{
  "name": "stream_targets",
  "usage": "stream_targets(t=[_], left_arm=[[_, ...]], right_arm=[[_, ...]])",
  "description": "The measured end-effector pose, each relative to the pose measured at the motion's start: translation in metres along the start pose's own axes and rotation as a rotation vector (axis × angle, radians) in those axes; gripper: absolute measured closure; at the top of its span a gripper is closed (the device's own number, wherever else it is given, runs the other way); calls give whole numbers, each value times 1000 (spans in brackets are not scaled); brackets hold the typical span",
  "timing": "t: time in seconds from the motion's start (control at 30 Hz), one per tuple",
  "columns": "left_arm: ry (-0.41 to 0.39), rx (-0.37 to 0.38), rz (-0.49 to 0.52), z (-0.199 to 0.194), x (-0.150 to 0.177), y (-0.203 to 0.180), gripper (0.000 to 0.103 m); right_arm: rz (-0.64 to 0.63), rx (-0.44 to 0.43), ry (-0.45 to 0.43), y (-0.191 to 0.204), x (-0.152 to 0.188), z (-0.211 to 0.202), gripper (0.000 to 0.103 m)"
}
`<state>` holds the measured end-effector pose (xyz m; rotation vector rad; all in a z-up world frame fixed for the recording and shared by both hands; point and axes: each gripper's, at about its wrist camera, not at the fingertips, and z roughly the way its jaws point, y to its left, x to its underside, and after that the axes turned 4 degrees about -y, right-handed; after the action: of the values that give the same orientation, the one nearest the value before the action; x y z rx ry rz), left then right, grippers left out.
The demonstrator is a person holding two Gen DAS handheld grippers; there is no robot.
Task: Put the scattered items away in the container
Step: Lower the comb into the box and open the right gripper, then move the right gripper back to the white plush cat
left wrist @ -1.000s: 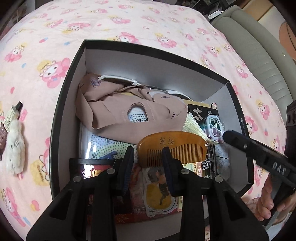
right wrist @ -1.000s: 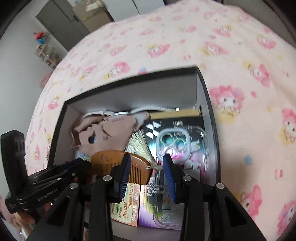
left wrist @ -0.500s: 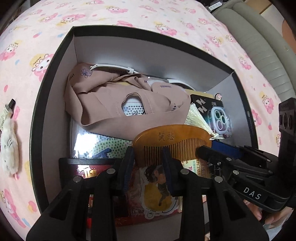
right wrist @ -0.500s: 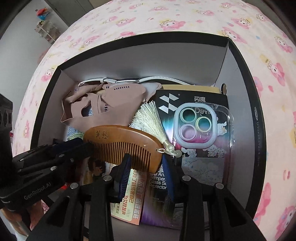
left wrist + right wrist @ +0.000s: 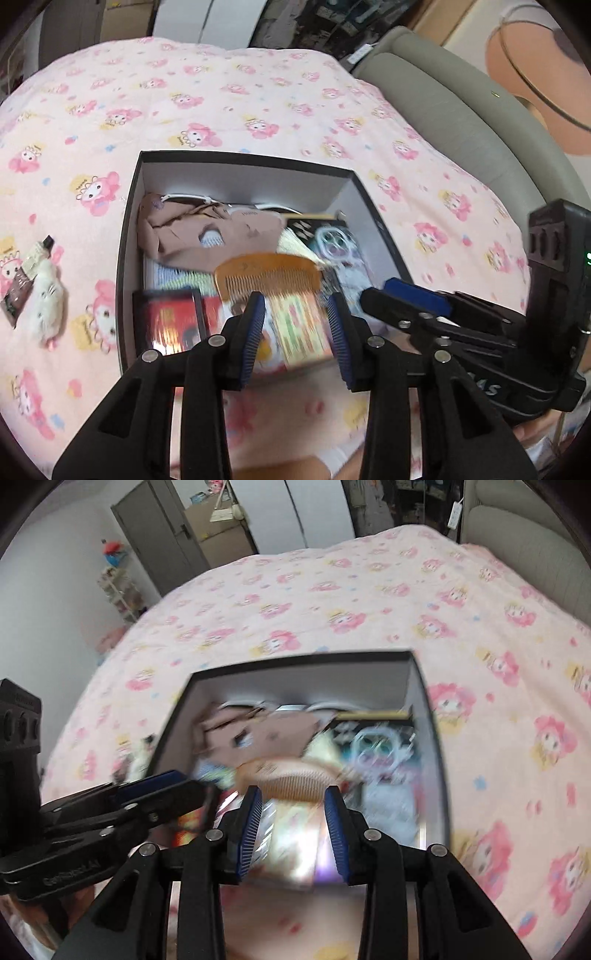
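On the bed, seen from the left wrist camera:
Box: a black box [image 5: 127, 236] with pale inside walls sits on the pink sheet [image 5: 229, 96] with little cartoon faces.
Comb: a wooden comb [image 5: 267, 277] lies in the box on top of the other things, teeth pointing toward the camera.
Brown cloth: a soft brown cloth [image 5: 207, 232] is bunched up at the far side of the box.
Phone case: a clear phone case [image 5: 338, 240] on a dark pack lies at the right side of the box.
Red pack: a red shiny pack [image 5: 168, 321] lies at the near left side of the box.
Left gripper: the left gripper [image 5: 297, 334] hangs above the near edge of the box. Its blue pads are apart and opening, and nothing is between them.
Right gripper: it [image 5: 402, 295] comes in from the right, over the box's near right corner. From this side I cannot tell how wide it is.
Fluffy toy: a small white fluffy toy [image 5: 46, 306] with a card tag lies on the sheet, outside the box, to its left.
Bed head: a grey padded bed head [image 5: 461, 122] runs along the right.

From the right wrist camera (blurry):
Box: the same box [image 5: 430, 716] is in the middle, on the sheet.
Comb: the comb [image 5: 291, 777] lies inside the box, just past the pads.
Right gripper: the right gripper [image 5: 293, 821] has its blue pads spread apart with nothing pinched.
Left gripper: it [image 5: 166, 790] reaches in from the left, over the box's near left corner.
Door: a grey door [image 5: 155, 535] stands far behind the bed.
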<state>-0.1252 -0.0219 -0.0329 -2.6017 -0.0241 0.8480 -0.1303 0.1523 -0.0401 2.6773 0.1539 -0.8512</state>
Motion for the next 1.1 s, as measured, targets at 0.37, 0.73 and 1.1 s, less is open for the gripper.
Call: stream_targets(t=[0.37, 0.73, 1.1], left_arm=[[-27, -17, -15, -63, 45, 6, 63], [-75, -134, -199, -124, 67, 111, 63], [34, -151, -496, -102, 51, 262, 57]], right_arm=[[-11, -44, -60, 51, 36, -43, 72], [-163, -186, 38, 162, 34, 3, 72], [-167, -266, 307, 244, 19, 138, 67]])
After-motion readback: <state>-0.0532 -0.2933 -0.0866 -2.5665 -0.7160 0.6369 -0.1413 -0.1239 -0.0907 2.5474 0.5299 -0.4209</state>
